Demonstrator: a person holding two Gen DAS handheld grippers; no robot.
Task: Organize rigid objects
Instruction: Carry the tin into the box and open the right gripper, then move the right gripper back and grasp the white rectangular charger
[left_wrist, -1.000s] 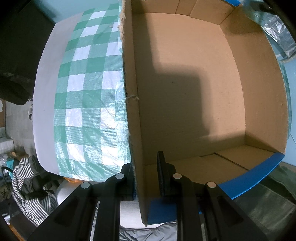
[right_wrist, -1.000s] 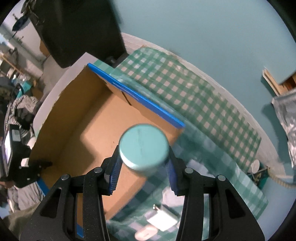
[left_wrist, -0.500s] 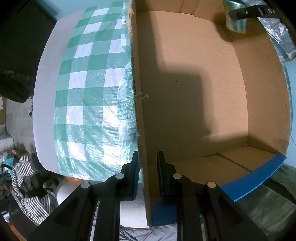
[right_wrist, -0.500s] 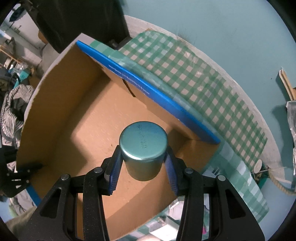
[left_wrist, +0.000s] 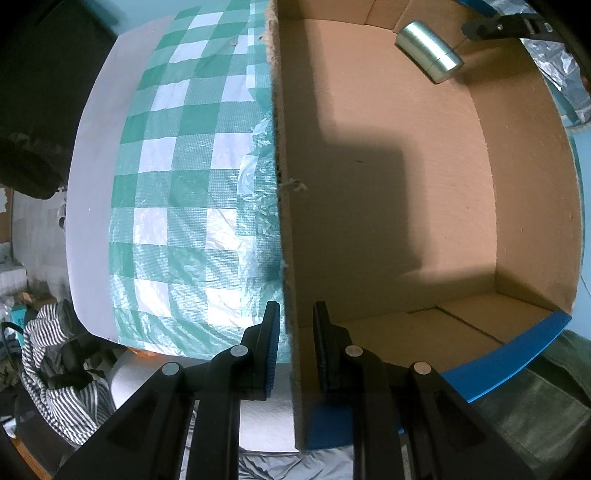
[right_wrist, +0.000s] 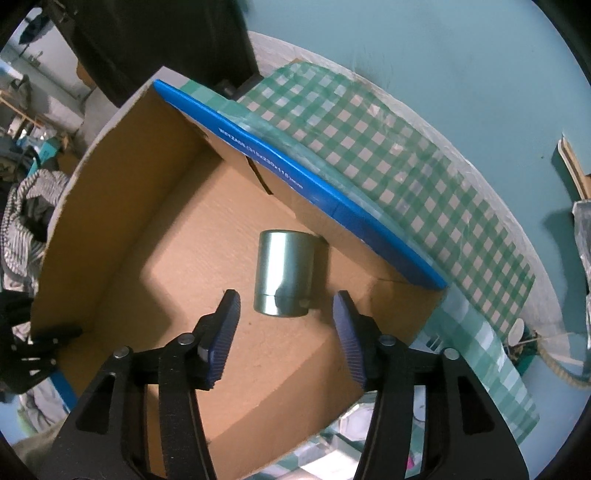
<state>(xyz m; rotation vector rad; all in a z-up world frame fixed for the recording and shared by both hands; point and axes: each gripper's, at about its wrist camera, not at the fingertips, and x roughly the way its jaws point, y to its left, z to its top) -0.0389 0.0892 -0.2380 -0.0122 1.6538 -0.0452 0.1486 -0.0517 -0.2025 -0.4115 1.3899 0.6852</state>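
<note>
The cardboard box (right_wrist: 110, 229) fills the middle of the right wrist view, open at the top, with a blue edge (right_wrist: 295, 184) along its far wall; the only thing in it is a metal can (right_wrist: 284, 273), lying on the brown floor close to that far wall, in the centre of the frame. In the left wrist view the same box (left_wrist: 424, 184) takes up the right half of the frame, and the can (left_wrist: 430, 50) shows in the upper right, near the far corner, with the dark tip of the right gripper just beside it at the top edge.

The can is a short, plain cylinder, silvery with a green-blue sheen; a narrow step runs round one end; no label can be seen.

It lies on its side; in the right wrist view its long axis runs nearly straight up and down the frame, the stepped end toward the bottom; in the left wrist view it slants from upper left to lower right.

The right gripper (right_wrist: 286, 332) hangs over the box, its blue-padded fingers (right_wrist: 221, 339) having just spread; they stand apart on either side of the can's near end and touch nothing. The left gripper (left_wrist: 293, 350) is clamped on the box's near side wall, one finger (left_wrist: 271, 347) outside over the green checked cloth (left_wrist: 177, 177) on the bench, the other inside.
</note>
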